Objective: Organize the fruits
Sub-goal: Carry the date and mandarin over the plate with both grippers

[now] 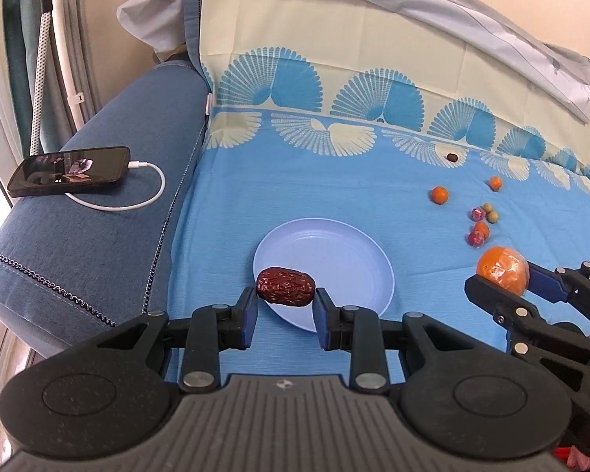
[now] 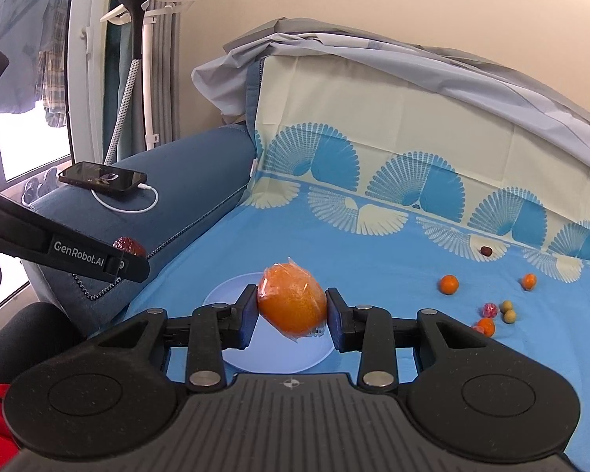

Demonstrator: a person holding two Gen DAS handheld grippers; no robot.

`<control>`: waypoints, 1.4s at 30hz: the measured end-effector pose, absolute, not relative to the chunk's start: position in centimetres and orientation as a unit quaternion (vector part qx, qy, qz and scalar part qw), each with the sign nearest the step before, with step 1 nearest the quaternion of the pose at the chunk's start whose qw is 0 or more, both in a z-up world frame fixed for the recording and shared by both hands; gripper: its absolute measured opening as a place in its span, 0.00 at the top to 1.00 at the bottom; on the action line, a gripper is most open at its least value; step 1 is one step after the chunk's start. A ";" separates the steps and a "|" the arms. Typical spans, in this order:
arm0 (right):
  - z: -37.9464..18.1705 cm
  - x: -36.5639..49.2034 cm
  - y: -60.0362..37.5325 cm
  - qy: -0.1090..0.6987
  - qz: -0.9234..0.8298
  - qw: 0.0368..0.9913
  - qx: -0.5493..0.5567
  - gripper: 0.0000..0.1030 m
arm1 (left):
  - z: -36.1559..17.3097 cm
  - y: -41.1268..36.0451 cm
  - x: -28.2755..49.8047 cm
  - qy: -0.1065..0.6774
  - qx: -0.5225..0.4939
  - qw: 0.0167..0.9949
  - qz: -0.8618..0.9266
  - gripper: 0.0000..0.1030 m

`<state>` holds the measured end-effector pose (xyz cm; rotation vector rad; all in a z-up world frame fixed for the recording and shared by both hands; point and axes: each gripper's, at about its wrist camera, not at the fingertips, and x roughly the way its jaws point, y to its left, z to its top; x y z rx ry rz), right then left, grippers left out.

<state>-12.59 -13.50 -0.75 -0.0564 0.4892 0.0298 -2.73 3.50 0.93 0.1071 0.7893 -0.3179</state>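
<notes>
Left hand-held gripper [image 1: 285, 303] clamps wrinkled date [image 1: 285, 286] at ends: light, firm. Right hand-held gripper [image 2: 292, 312] clamps plastic-wrapped orange [image 2: 292, 303] at sides: heavier, slippery.

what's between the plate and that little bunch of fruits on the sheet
Only bare blue sheet lies between the plate and the small fruit cluster, in the left wrist view.

left wrist view: looks forward and steeply down along its fingers, close over the blue plate [image 1: 334, 251]. right wrist view: shallower tilt, from the right, close above the same plate [image 2: 232, 295]. both share the patterned sheet [image 1: 295, 181], the phone [image 1: 69, 171] and the scattered small fruits [image 1: 480, 220].
</notes>
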 end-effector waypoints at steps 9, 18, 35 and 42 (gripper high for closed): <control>-1.0 -12.4 -13.9 0.248 0.015 0.968 -0.024 0.63 | 0.7 3.4 -2.2 0.387 0.051 0.908 -0.154 0.67; -1.4 -11.9 -14.1 0.256 0.014 0.967 -0.016 0.63 | 0.3 3.2 -1.8 0.392 0.053 0.906 -0.150 0.67; -3.5 -9.7 -14.8 0.285 0.004 0.958 -0.008 0.63 | -1.1 3.0 1.3 0.407 0.046 0.901 -0.141 0.67; -5.0 -7.4 -14.9 0.309 0.006 0.951 -0.008 0.63 | -2.5 2.6 3.8 0.423 0.049 0.894 -0.137 0.67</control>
